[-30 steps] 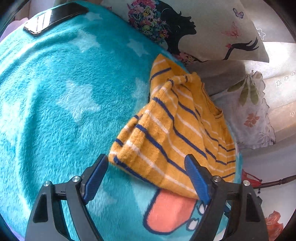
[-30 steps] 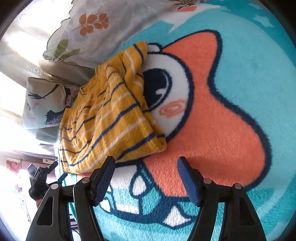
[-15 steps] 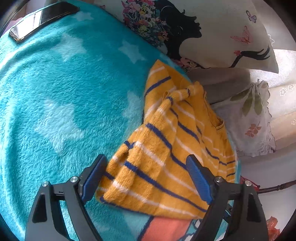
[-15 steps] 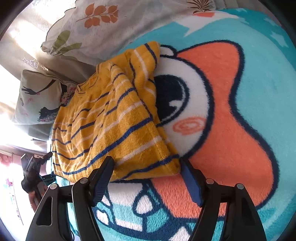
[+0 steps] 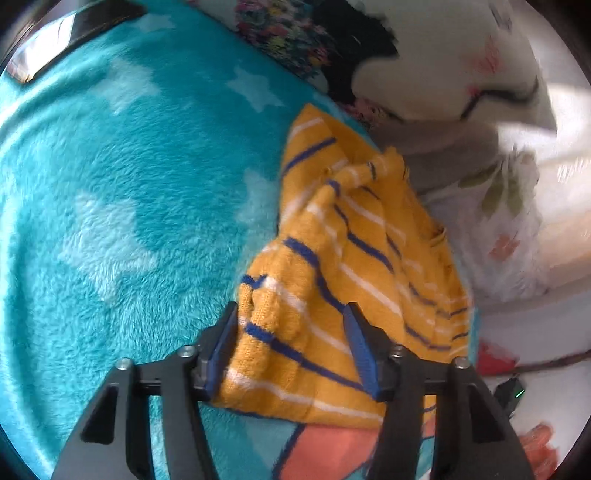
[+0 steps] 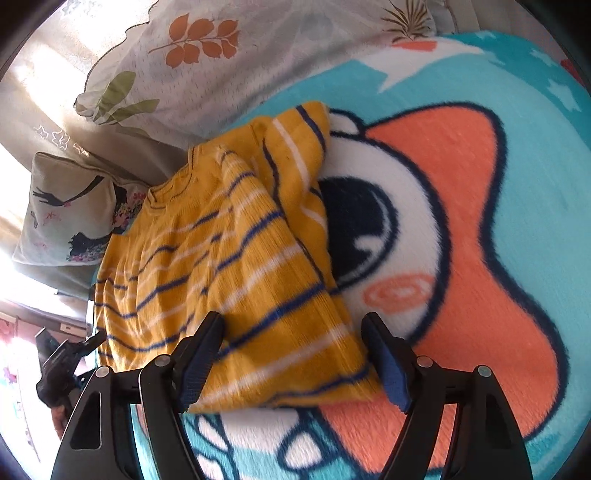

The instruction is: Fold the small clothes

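A mustard sweater (image 5: pixel 351 258) with blue and white stripes lies partly folded on a turquoise fleece blanket (image 5: pixel 110 184). My left gripper (image 5: pixel 291 350) straddles its near hem corner. Its jaws are closing, and the knit puckers between the blue pads (image 5: pixel 221 347). In the right wrist view the same sweater (image 6: pixel 221 258) lies beside the blanket's (image 6: pixel 480 221) orange cartoon figure. My right gripper (image 6: pixel 295 358) stands over the other hem corner. Those jaws are closing too, with the fabric lying flat between them and not pinched.
A dark phone (image 5: pixel 74 33) lies on the blanket at the far left. A printed pillow (image 5: pixel 424 55) and a leaf-patterned pillow (image 6: pixel 221 55) border the sweater's collar side. The other gripper (image 6: pixel 62 365) shows at the right wrist view's lower left edge.
Both grippers have slid forward over the sweater's hem and their jaws have narrowed. The left pads now bunch the knit; earlier they stood wide at its edge.
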Tool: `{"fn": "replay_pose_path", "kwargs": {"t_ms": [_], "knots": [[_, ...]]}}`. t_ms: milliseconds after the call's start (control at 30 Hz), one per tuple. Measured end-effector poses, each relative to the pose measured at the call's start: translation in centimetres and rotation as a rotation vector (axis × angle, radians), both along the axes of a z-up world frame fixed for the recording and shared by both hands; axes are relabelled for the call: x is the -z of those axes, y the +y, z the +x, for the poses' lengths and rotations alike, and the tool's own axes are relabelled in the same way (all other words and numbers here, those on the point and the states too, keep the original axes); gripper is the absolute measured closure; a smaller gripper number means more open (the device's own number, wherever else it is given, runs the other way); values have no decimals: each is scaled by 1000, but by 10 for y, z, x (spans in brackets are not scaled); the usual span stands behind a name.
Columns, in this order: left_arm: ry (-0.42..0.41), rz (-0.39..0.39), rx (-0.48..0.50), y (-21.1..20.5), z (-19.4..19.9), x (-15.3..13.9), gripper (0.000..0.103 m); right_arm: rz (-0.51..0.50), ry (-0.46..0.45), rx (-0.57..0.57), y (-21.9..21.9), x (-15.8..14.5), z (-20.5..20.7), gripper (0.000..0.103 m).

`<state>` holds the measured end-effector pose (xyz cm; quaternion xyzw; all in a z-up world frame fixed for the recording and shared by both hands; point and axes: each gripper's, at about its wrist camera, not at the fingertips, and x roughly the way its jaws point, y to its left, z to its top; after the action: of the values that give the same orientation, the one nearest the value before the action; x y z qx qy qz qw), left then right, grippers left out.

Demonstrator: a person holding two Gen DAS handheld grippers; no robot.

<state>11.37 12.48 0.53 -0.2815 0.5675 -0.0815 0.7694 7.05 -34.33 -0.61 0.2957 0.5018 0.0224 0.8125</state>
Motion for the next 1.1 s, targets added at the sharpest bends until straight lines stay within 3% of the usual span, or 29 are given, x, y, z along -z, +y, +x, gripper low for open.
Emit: {"fn": "replay_pose_path", "kwargs": {"t_ms": [33,100,167,233,300,433,600,667,867,1100], "knots": [[16,20,10,-1,0,-2,88,7,3,-4,1,-1,3,70],[14,9,1,7,-2,-7,89,53,4,2,-4,-6,3,83],[19,1,-41,21,-8,-10,97,76,-17,28,-16,-15,-2,90],[28,-6,-71,32,-11,-8,96,70,-12,64,-30,-17,-12,91],[39,-13,-88,37,-13,-4,94,69,19,83,-43,-9,-18,91],[35,-16,-123,41,-21,-12,73,3,43,99,-51,-13,-27,88],[-81,48,-112,41,-26,-55,54,-55,-25,130,-63,-45,-36,75],[-131,61,-68,29,-18,-70,39,-86,-62,106,-57,-59,-30,70],[-153,63,88,-29,37,-66,36,-63,-104,-41,-9,-70,18,54],[-71,118,85,-42,99,-19,36,-179,-24,-170,45,-39,101,52]]}}
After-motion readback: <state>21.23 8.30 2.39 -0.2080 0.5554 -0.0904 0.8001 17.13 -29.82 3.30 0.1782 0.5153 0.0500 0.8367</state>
